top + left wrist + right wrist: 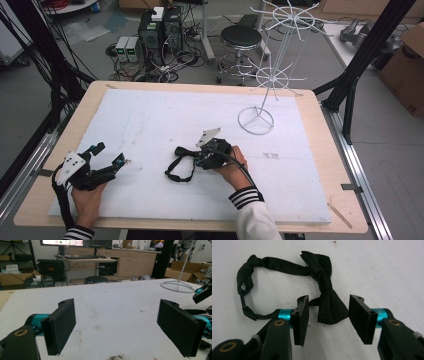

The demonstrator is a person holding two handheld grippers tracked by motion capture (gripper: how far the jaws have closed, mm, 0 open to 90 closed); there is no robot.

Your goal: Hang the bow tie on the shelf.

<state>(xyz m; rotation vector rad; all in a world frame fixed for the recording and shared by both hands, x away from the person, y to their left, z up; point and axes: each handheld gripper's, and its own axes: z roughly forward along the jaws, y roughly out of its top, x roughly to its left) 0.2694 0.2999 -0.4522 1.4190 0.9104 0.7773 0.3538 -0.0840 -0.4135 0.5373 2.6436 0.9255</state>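
At the lower left of the high view, the left gripper [106, 156] is resting low over the white sheet of the table [150, 115] with its fingers [60, 325] standing wide apart and nothing between them. Toward the frame's centre, the black bow tie [186, 152] is lying flat on the sheet, its strap [176, 172] looping out toward the lower left. The right gripper [328, 315] is straddling one wing of the bow [332, 307], fingers [302, 317] open at a moderate width to either side and apparently not yet touching the cloth.

The cloth is thin and lying flush with the sheet, so fingers closing too high are likely to be sliding over it or pinching only an edge. A grasp on one wing alone is liable to be leaving the strap dangling, and the loop could be snagging on the left gripper nearby.

At the upper right of the high view, a white wire rack [272, 75] is standing on its ring base, well apart from the bow tie. Nothing is lying between them on the sheet, though the rack's thin prongs could be catching the strap.
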